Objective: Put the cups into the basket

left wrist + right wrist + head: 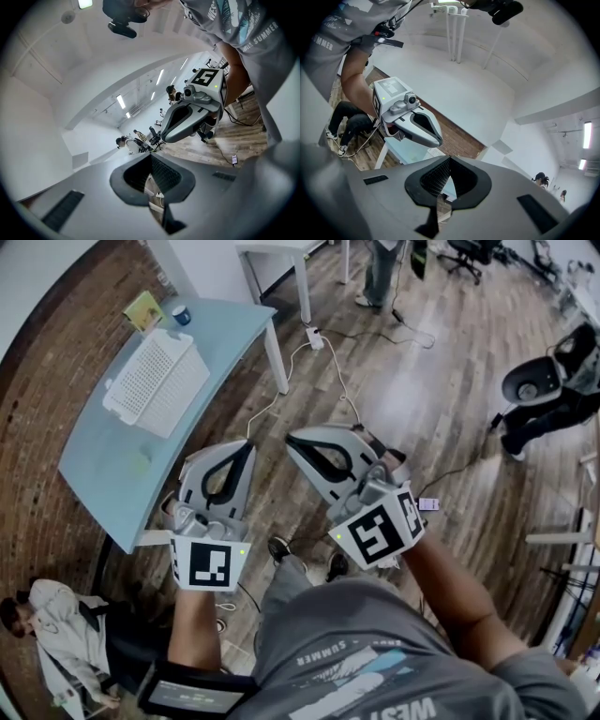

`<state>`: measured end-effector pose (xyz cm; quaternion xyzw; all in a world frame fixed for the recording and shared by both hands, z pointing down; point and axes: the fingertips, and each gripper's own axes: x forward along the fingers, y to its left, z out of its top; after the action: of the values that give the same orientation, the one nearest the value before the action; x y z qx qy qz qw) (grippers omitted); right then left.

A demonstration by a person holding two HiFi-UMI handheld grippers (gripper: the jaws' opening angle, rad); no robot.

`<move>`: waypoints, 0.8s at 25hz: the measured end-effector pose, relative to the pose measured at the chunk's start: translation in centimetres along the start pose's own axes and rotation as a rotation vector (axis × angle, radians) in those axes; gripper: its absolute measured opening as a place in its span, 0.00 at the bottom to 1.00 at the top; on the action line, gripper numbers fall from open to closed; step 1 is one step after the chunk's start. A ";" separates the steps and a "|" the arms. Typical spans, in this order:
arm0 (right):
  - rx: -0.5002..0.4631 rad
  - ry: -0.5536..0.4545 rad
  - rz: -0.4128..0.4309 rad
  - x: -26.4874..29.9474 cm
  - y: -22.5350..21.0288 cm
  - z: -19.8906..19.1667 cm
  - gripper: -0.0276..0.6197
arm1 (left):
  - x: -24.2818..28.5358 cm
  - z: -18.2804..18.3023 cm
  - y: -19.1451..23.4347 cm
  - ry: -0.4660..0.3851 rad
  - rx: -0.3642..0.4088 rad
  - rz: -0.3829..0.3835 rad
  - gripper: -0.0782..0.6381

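Tongs first: your left gripper (247, 447) had its jaws pressed together with nothing between them. Your right gripper (293, 439) was the same, closed and empty. You held both side by side over the wood-plank floor (422, 399), clear of the curved pale blue table (98, 470) and off its right edge. On the far half of that table sat the white perforated plastic basket (156, 381). The small blue cup (181, 315) stood at the table's far end, outside the basket and just apart from it. It was next to a yellow-green box (143, 310) at the far corner. A faint greenish thing (141, 461) lay on the table nearer you than the basket, too washed out to name.
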<state>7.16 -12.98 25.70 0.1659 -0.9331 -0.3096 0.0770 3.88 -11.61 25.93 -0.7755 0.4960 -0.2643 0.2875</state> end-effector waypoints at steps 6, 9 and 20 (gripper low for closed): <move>0.000 0.025 -0.005 3.3 -0.8 -0.7 0.06 | 1.1 -2.6 2.3 -0.017 -0.013 -0.017 0.11; -0.008 0.037 -0.020 5.5 -1.4 -0.8 0.06 | 1.8 -4.0 4.0 -0.035 -0.019 -0.022 0.11; -0.026 0.073 -0.064 14.8 -2.9 -0.3 0.06 | 2.4 -9.6 10.9 -0.095 -0.026 -0.058 0.11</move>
<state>-5.78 -20.62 24.79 0.2059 -0.9198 -0.3178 0.1033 -8.61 -19.37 25.15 -0.8047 0.4627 -0.2292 0.2930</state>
